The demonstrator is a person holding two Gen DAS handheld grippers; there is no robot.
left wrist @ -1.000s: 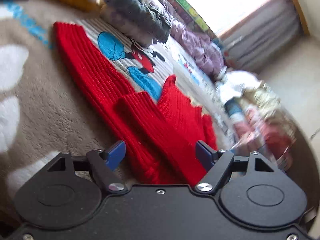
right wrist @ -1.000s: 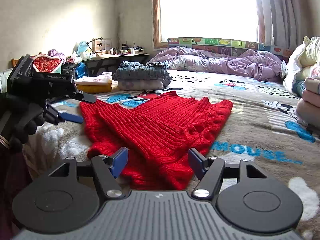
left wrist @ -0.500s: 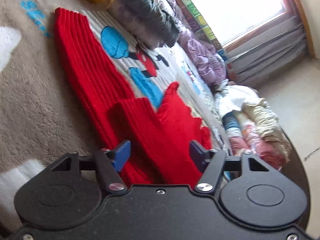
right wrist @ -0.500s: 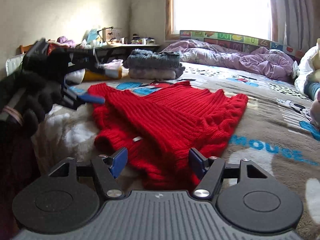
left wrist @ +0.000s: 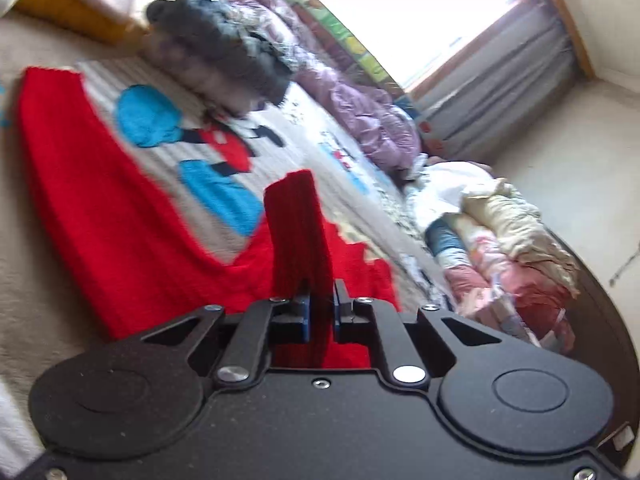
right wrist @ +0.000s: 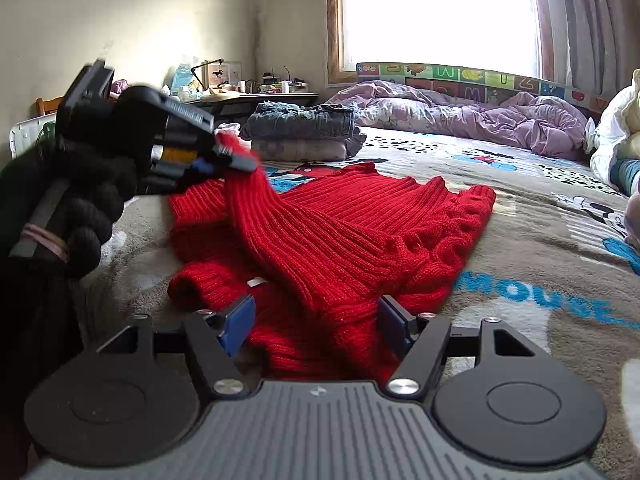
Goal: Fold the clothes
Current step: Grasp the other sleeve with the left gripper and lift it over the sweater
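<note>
A red ribbed sweater (right wrist: 352, 240) lies spread across the middle of the right wrist view on a cartoon-print bedspread (right wrist: 540, 216), its body flat and its hem bunched toward the lower centre of the frame. The left gripper (left wrist: 320, 312) is clamped on one sleeve (left wrist: 298, 232), which rises as a narrow red band from between its blue pads in the lower centre of the left wrist view; in the right wrist view the same tool appears at centre left, gripped by a black-gloved hand (right wrist: 84, 200), with the sleeve stretched taut from its tip down to the garment. Holding the cuff end clear of the bed looks meant to let the sleeve be laid across the sweater's body without dragging the rest of the knit. The right gripper (right wrist: 316, 320) hovers low at the near edge of the sweater, its fingers apart and holding nothing, seemingly placed to pin or catch the hem once the sleeve is down. A stack of folded clothes (right wrist: 304, 132) sits beyond the sweater at upper centre, apparently the finished pile, with a rumpled purple duvet (right wrist: 480, 116) at upper right under the window.
</note>
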